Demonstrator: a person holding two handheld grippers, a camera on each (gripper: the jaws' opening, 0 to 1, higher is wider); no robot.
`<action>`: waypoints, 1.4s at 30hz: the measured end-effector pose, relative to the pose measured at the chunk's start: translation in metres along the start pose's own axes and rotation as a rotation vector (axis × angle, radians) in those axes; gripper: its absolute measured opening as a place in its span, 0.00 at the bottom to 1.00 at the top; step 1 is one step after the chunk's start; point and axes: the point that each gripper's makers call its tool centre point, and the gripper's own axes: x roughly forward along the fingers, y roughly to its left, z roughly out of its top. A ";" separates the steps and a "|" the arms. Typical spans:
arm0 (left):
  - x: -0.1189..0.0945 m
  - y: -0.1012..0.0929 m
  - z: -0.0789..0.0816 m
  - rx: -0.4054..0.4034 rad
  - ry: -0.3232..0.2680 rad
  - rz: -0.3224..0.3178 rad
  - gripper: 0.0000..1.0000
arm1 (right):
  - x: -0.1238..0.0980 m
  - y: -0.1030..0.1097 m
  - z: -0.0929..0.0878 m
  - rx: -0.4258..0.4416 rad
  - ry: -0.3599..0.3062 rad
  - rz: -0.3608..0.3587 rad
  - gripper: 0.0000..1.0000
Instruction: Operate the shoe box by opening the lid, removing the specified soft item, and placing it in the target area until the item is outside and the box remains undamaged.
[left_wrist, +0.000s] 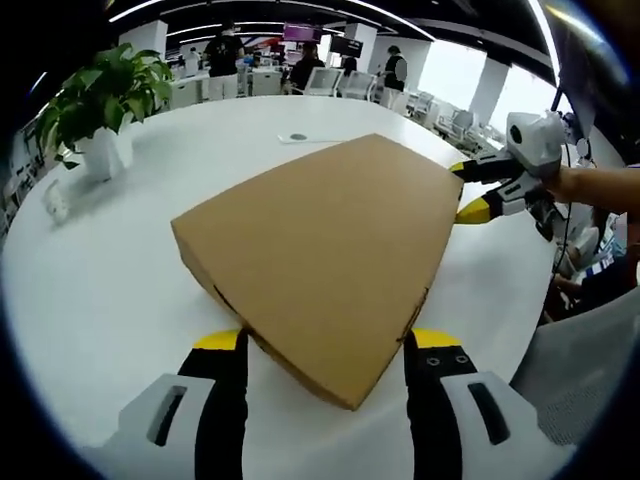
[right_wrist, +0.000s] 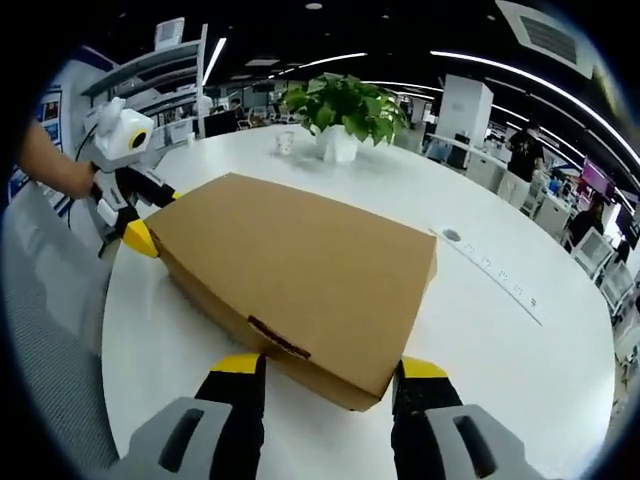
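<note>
White round table (left_wrist: 120, 290), large; the cardboard shoe box (left_wrist: 330, 250) lies flat near its middle, lid down and closed, contents hidden. A tab slot shows on the box's front wall in the right gripper view.

Potted plant (right_wrist: 345, 115) stands on the table well beyond the box; the right gripper view shows a small white cup (right_wrist: 286, 142) just beside the pot. The left gripper view shows a round cable port (left_wrist: 297, 137) in the tabletop past the box's far edge.

Left gripper (left_wrist: 330, 350): jaws spread wide, one either side of the box's near corner, yellow tips close by its walls; contact uncertain.

Right gripper (right_wrist: 325, 375): jaws likewise spread, straddling the opposite corner, gripping nothing.
</note>
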 end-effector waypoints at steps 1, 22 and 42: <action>-0.001 0.001 0.000 0.002 0.007 -0.002 0.64 | 0.000 0.002 0.000 0.001 -0.001 -0.004 0.48; -0.013 0.030 -0.015 0.086 0.043 -0.054 0.65 | -0.004 0.051 0.001 0.072 -0.004 -0.078 0.41; -0.031 0.048 -0.032 0.131 0.037 -0.093 0.65 | -0.010 0.096 0.001 0.108 0.006 -0.093 0.35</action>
